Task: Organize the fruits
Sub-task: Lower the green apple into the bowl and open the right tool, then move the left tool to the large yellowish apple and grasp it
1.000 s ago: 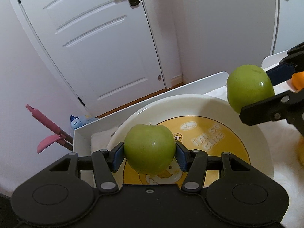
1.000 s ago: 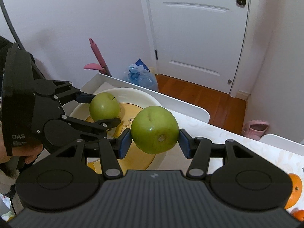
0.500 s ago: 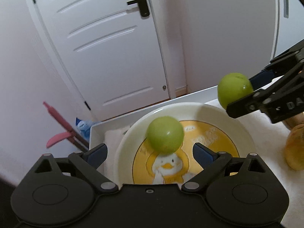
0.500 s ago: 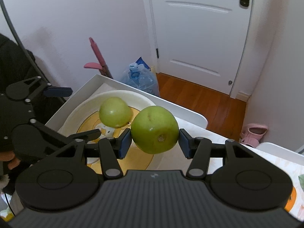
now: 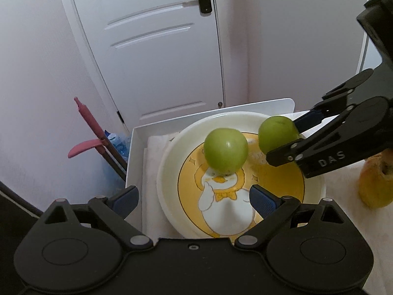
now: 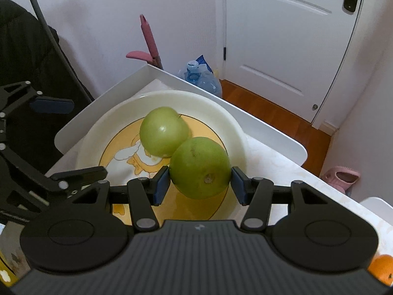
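A green apple (image 5: 225,153) rests on the white plate (image 5: 169,172) with a yellow duck picture. My left gripper (image 5: 194,198) stands open, wide apart, drawn back from that apple with nothing between its fingers. My right gripper (image 6: 200,183) is shut on a second green apple (image 6: 200,168) and holds it low over the plate (image 6: 98,132), close beside the resting apple (image 6: 163,132). Whether the held apple touches the plate I cannot tell. In the left wrist view the right gripper (image 5: 283,140) comes in from the right with its apple (image 5: 276,135).
The plate sits in a white tray (image 5: 137,147) at the table's far corner. A yellowish fruit (image 5: 375,184) lies to the plate's right, and an orange (image 6: 380,270) lies near me. Beyond the edge are a pink-handled tool (image 5: 91,127), a water bottle (image 6: 201,76) and a door.
My left gripper opened, let its apple go onto the plate and pulled back. My right gripper came down toward the plate with its apple, ending beside the first one.
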Available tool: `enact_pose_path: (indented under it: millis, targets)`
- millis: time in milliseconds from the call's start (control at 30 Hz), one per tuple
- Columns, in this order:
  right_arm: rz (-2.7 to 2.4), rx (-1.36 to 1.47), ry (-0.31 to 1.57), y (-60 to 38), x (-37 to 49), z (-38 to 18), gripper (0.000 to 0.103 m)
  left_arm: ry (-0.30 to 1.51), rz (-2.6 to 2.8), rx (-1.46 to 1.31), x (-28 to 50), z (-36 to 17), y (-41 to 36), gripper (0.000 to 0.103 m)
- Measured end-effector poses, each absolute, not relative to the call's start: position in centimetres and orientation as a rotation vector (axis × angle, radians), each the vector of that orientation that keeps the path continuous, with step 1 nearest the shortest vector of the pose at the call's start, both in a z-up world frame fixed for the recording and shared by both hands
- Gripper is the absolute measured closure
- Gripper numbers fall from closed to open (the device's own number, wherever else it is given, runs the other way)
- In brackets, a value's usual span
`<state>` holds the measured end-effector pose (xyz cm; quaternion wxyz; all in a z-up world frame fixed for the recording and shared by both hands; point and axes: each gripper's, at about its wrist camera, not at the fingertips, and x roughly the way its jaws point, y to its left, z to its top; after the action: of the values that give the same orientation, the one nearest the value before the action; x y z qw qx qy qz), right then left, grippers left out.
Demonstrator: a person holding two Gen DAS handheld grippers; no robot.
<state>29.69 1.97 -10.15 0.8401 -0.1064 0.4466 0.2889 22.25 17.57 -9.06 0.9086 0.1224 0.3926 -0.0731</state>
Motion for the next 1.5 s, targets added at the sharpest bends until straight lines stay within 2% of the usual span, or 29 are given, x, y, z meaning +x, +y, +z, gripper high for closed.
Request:
enact_pose_path:
  millis: [233, 267, 333, 367, 1000, 1500]
  targets:
    - [0.598, -0.240, 0.933, 2.3, 29.8, -10.9, 0.032, 0.813, -0.148, 0.227, 21.8, -9.3, 17.7, 0.004]
    - [0.587, -0.238, 0.925, 2.3, 29.7, -10.8, 0.028, 0.813, -0.149, 0.226, 21.7, -9.3, 17.7, 0.004]
    - [0.570, -0.230, 0.904, 2.2, 29.5, -10.5, 0.001, 0.812, -0.146, 0.228, 21.7, -9.2, 17.6, 0.004]
    - [0.552, -0.225, 0.888, 2.1, 29.3, -10.2, 0.000, 0.811, -0.141, 0.229, 21.7, -9.1, 17.6, 0.004]
    - [0.447, -0.088, 0.834, -0.1, 25.3, -5.5, 0.000, 0.806, -0.115, 0.183, 19.1, -6.7, 17.7, 0.004]
    - [0.271, -0.031, 0.793, -10.8, 16.9, -0.7, 0.000, 0.742, -0.126, 0.158, 14.2, -2.5, 12.7, 0.004]
